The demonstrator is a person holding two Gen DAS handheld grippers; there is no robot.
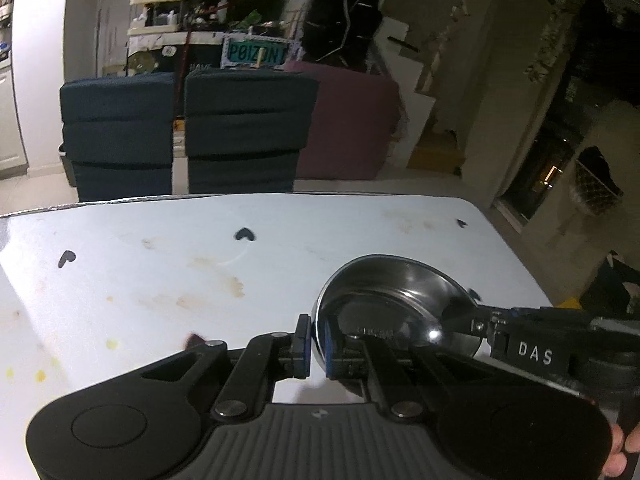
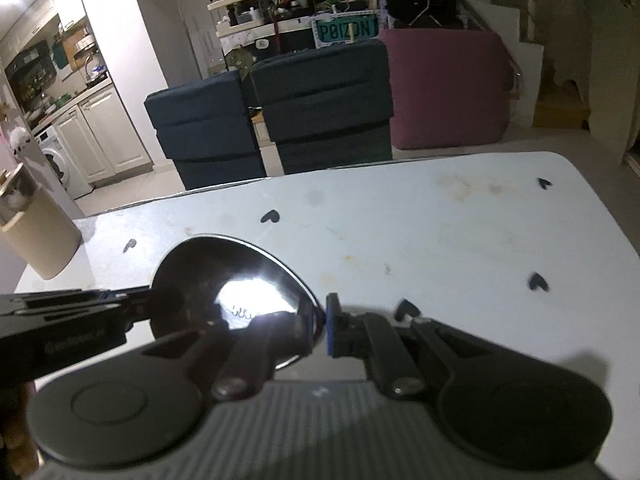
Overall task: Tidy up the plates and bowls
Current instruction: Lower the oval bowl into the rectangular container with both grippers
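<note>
One steel bowl [image 1: 394, 304] is pinched by two grippers: left [image 1: 317, 346] at nine o'clock, right [image 2: 320, 330] at three, above the bench [image 1: 160, 264].

- The table [image 1: 360, 224] is a pale, glossy top with a rounded far corner; it spreads out ahead of the jaws of the left gripper [image 1: 316, 346] and of the right gripper [image 2: 320, 332]
- Small dark heart marks [image 1: 244, 235] dot the surface; one lies well ahead of the left jaws, another far off to their left [image 1: 66, 258], a third out by the far right corner [image 1: 461, 223]
- Two more hearts sit near the right jaws; one just to their right [image 2: 406, 308], one further right [image 2: 538, 281]
- Brownish stains [image 1: 236, 286] lie ahead and left of the left jaws; yellow spots [image 1: 112, 344] lie level with those jaws, well to the left
</note>
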